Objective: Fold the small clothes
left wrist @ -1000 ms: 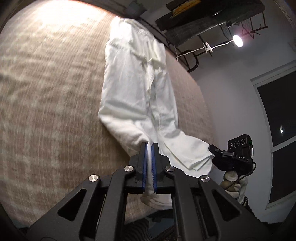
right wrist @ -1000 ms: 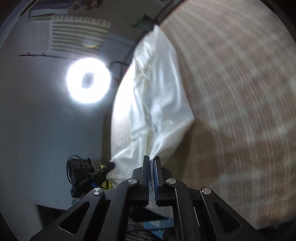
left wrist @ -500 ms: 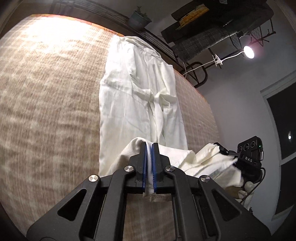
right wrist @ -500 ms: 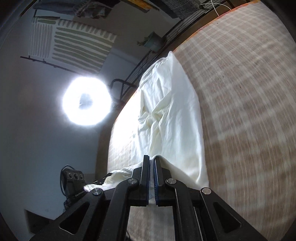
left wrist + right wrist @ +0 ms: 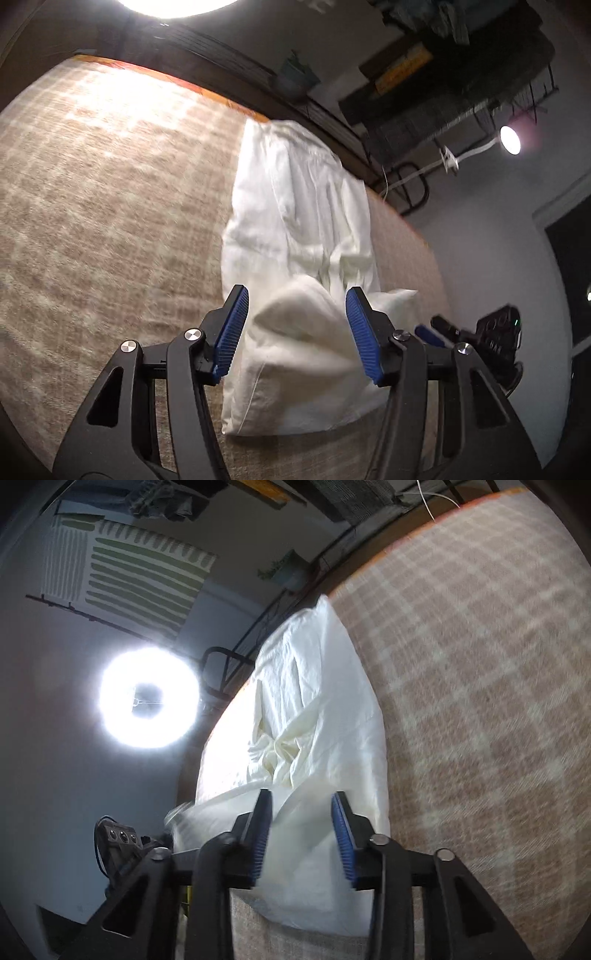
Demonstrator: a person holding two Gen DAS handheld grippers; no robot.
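White trousers (image 5: 295, 221) lie lengthwise on a tan checked surface (image 5: 110, 206), with the near end folded back over the rest. My left gripper (image 5: 297, 325) stands over that folded end with its jaws opening; a loose hump of cloth rises between the blue pads (image 5: 231, 332), which no longer press on it. In the right wrist view the same trousers (image 5: 317, 709) run away from me, and my right gripper (image 5: 301, 830) has its jaws opening too, with slack cloth between its pads (image 5: 341, 834). The right gripper's body (image 5: 495, 339) shows at the lower right of the left wrist view.
The checked surface (image 5: 480, 701) spreads wide on both sides of the garment. A metal rail and shelves (image 5: 424, 110) run behind its far edge. A ring light (image 5: 147, 698) glares at the left, and a small lamp (image 5: 511, 139) shines at the upper right.
Both grippers carried the trouser ends forward over the garment, then their jaws parted and let the cloth go. The released end now rests on top of the rest of the trousers.
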